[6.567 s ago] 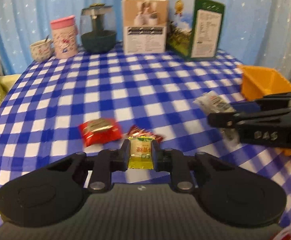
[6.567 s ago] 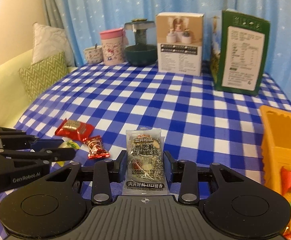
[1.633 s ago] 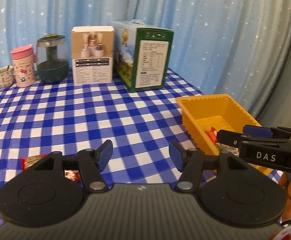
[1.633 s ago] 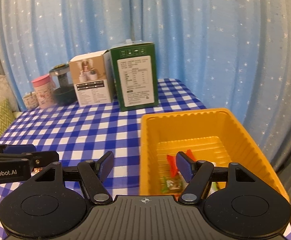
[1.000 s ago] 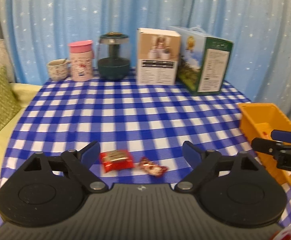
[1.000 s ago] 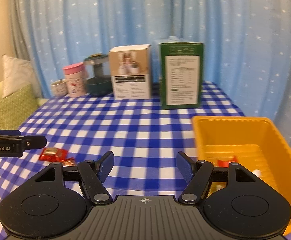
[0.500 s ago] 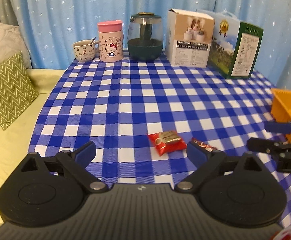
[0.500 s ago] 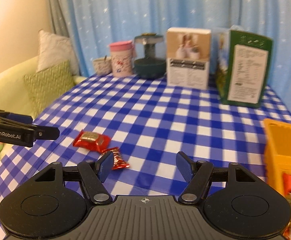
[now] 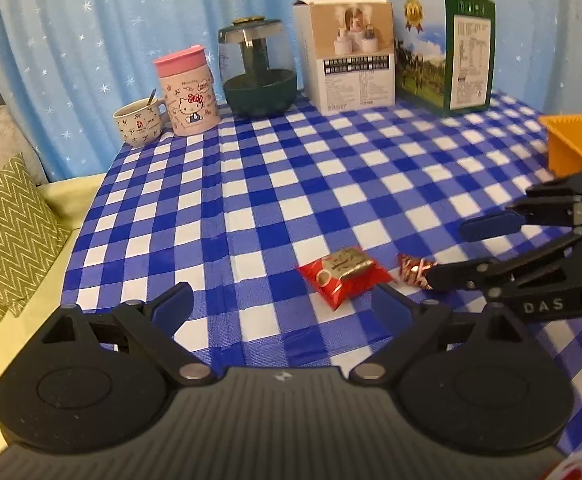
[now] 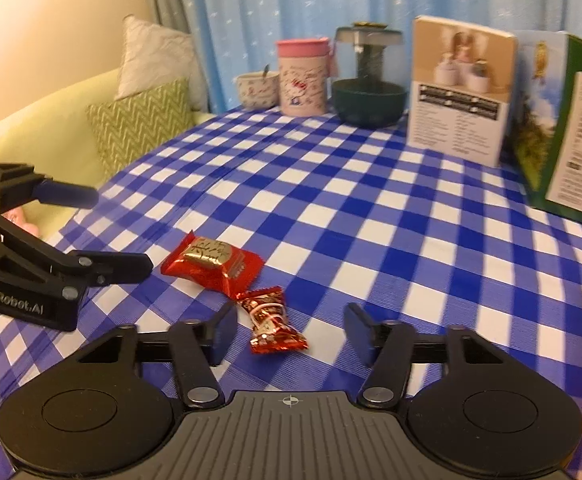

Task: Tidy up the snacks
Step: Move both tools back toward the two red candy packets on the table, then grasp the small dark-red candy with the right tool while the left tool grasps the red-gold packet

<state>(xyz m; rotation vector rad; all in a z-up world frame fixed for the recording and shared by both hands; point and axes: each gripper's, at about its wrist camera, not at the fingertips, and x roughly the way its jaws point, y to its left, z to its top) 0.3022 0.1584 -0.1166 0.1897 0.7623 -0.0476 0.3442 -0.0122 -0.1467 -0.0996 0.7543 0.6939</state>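
Observation:
Two red snacks lie on the blue checked cloth: a flat red packet with a gold label point(image 9: 343, 274) point(image 10: 212, 262) and a small red wrapped candy point(image 9: 413, 270) point(image 10: 271, 320). My left gripper point(image 9: 281, 308) stands wide open just short of the red packet, nothing between its fingers. My right gripper point(image 10: 289, 334) is low over the candy, which lies between its fingers; the jaws are closing and the pads do not touch it. Each gripper shows in the other's view, the right gripper point(image 9: 447, 254) and the left gripper point(image 10: 121, 232). The orange bin point(image 9: 575, 144) sits at the far right.
Along the back stand a patterned cup point(image 9: 139, 122), a pink-lidded mug point(image 9: 187, 92), a dark green glass jar point(image 9: 257, 76), a white box point(image 9: 347, 64) and a green box point(image 9: 447, 52). A sofa with a green zigzag cushion point(image 9: 7, 232) lies beyond the table's left edge.
Both grippers swung left from the orange bin and came down to the two red snacks. The right jaws have narrowed around the candy; the left jaws stay wide.

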